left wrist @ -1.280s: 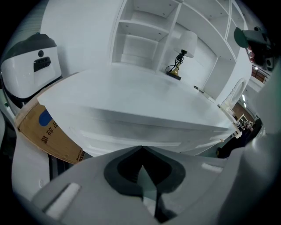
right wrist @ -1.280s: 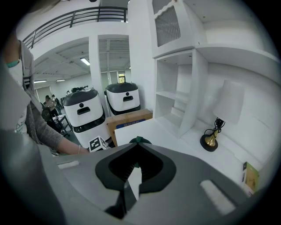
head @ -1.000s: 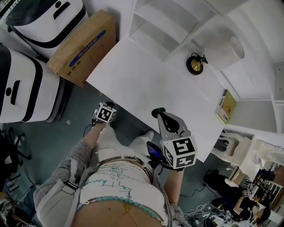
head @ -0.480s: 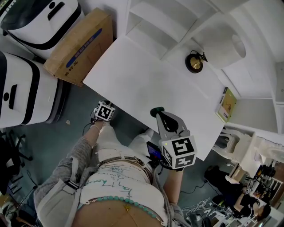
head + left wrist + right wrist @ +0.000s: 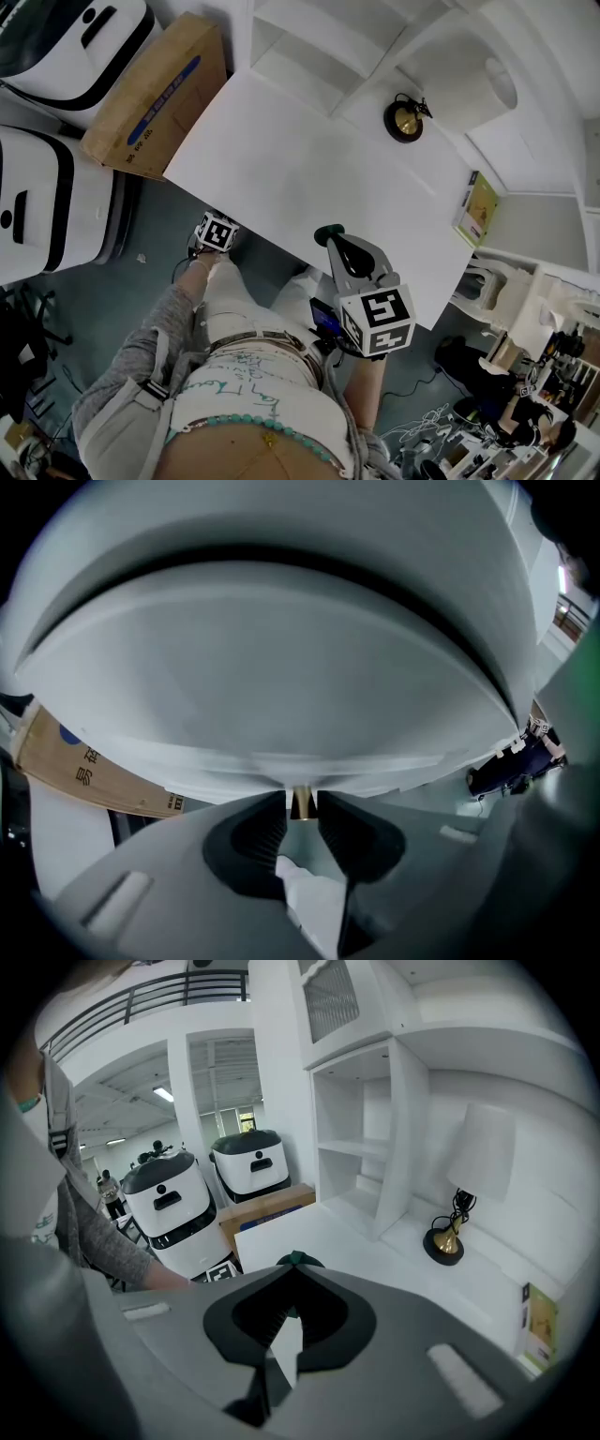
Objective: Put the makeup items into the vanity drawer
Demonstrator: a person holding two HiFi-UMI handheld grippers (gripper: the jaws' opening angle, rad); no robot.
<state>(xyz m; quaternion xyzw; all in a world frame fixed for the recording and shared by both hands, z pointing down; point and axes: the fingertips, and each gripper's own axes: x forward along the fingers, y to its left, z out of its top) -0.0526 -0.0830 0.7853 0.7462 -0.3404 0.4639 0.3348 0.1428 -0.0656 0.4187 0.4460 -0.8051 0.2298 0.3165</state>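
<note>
The left tool (image 5: 301, 814) grasps the small brass drawer knob (image 5: 301, 800) under the white bench (image 5: 309, 178). The knob is probably stiff and slippery, best held at its neck. The right tool (image 5: 292, 1265) is clenched and empty.

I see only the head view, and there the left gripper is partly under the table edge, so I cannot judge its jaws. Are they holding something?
Observer: Yes. The left gripper view shows the left gripper with its jaws shut on a small brass knob that sits on a white front panel.
Operator: Thank you. And the right gripper, is it carrying any item?
Observer: No. In the right gripper view the right gripper has its jaws together, with nothing between them.
Operator: Is there makeup on the shelves?
Observer: That view looks into the shelves from the side; the parts that show are bare.
</note>
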